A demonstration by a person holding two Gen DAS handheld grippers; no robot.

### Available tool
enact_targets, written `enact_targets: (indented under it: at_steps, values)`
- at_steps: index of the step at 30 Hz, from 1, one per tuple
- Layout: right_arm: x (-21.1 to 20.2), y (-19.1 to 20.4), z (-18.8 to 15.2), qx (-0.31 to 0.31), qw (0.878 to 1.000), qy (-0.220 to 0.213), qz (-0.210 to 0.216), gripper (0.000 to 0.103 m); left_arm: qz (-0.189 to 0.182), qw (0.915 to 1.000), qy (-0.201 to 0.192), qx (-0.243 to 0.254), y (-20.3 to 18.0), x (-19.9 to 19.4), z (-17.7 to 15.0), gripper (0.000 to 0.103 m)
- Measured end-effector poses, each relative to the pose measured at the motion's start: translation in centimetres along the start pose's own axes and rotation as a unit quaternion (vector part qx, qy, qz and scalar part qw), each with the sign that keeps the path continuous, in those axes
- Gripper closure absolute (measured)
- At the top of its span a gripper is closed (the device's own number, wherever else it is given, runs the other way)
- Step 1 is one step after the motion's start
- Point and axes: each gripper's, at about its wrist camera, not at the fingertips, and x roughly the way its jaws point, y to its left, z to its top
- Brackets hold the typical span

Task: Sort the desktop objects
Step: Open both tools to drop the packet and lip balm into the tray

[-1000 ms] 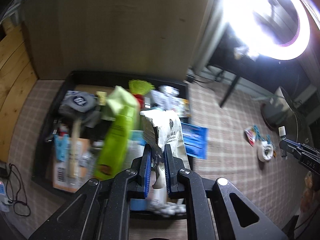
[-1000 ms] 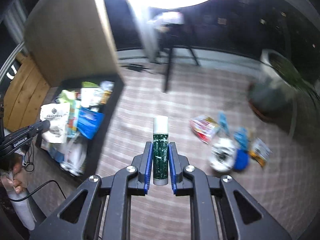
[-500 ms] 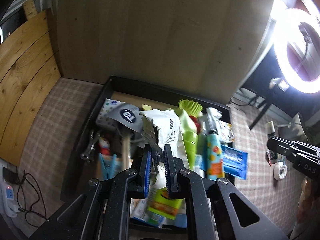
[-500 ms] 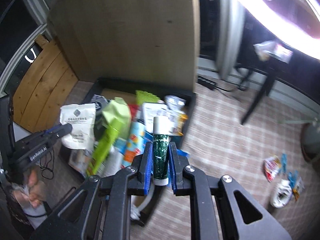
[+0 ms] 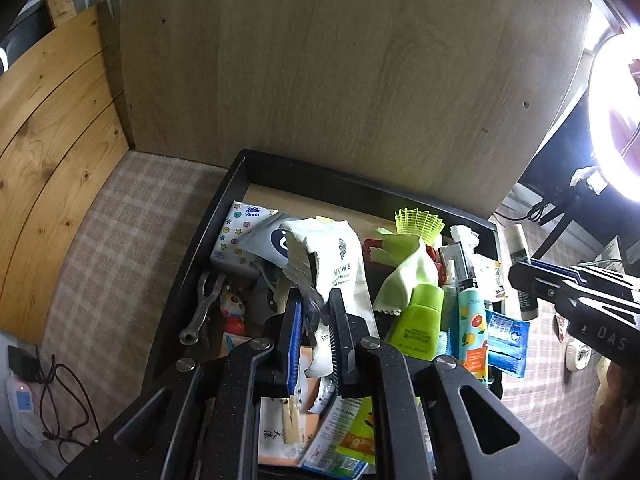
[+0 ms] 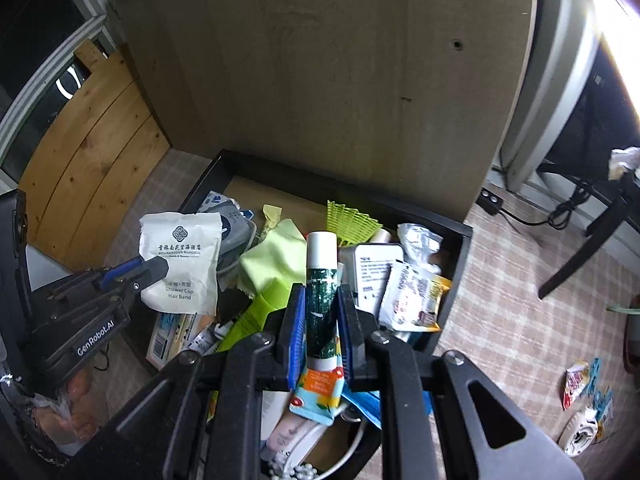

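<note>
Holding a white shower-cap sachet point(image 5: 336, 264) above the black tray point(image 5: 188, 264), your left gripper point(image 5: 314, 344) had its blue-padded fingers point(image 5: 294, 340) closed narrowly on the packet's lower edge, so that the sachet stood upright over the tray's left half. Your right gripper point(image 6: 322, 332) was clamped on a dark green tube with a white cap point(image 6: 320, 292), held upright over the tray's right half; in the left wrist view that tube point(image 5: 522, 276) appeared just beyond the tray's right wall. Inside the tray, below the sachet, lay a metal wrench point(image 5: 202, 308) against the left wall and a star-printed tissue pack point(image 5: 236, 240) toward the far left corner. Toward the tray's middle sat a lime-green bottle point(image 5: 416, 320) under a pale green cloth point(image 5: 408, 268), with a yellow-green mesh basket point(image 5: 420, 222) near the far wall. A turquoise fruit-printed tube point(image 5: 474, 328) and a blue packet point(image 5: 504, 336) lay at the tray's right side. Behind the tray rose a wooden panel point(image 5: 340, 80); the tray rested on a checked cloth point(image 5: 112, 248).
</note>
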Motion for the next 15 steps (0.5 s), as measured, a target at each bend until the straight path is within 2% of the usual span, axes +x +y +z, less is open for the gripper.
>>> enact_targets:
  at_steps: [3, 4, 6, 7, 8, 15]
  values:
    - [0.52, 0.55, 0.27, -0.006, 1.000, 0.003, 0.006, 0.087, 0.008, 0.9999, -0.005, 0.005, -0.10, 0.23, 0.28, 0.084]
    - [0.72, 0.78, 0.36, -0.009, 1.000, 0.007, 0.004, 0.084, 0.010, 0.9999, -0.007, 0.005, -0.07, 0.19, 0.34, 0.074]
    - [0.74, 1.03, 0.37, -0.013, 1.000, 0.004, 0.000, 0.076, 0.008, 0.9999, -0.010, 0.003, 0.01, 0.18, 0.42, 0.067]
    - [0.71, 1.10, 0.41, -0.014, 1.000, 0.002, -0.003, 0.071, 0.009, 0.9999, -0.010, 0.002, 0.03, 0.25, 0.48, 0.067]
    - [0.69, 1.11, 0.43, -0.014, 1.000, 0.000, -0.004, 0.069, 0.008, 0.9999, -0.009, 0.005, 0.03, 0.28, 0.60, 0.067]
    - [0.64, 0.67, 0.25, -0.014, 1.000, -0.002, -0.009, 0.069, 0.007, 1.0000, -0.004, 0.006, -0.24, 0.42, 0.44, 0.067]
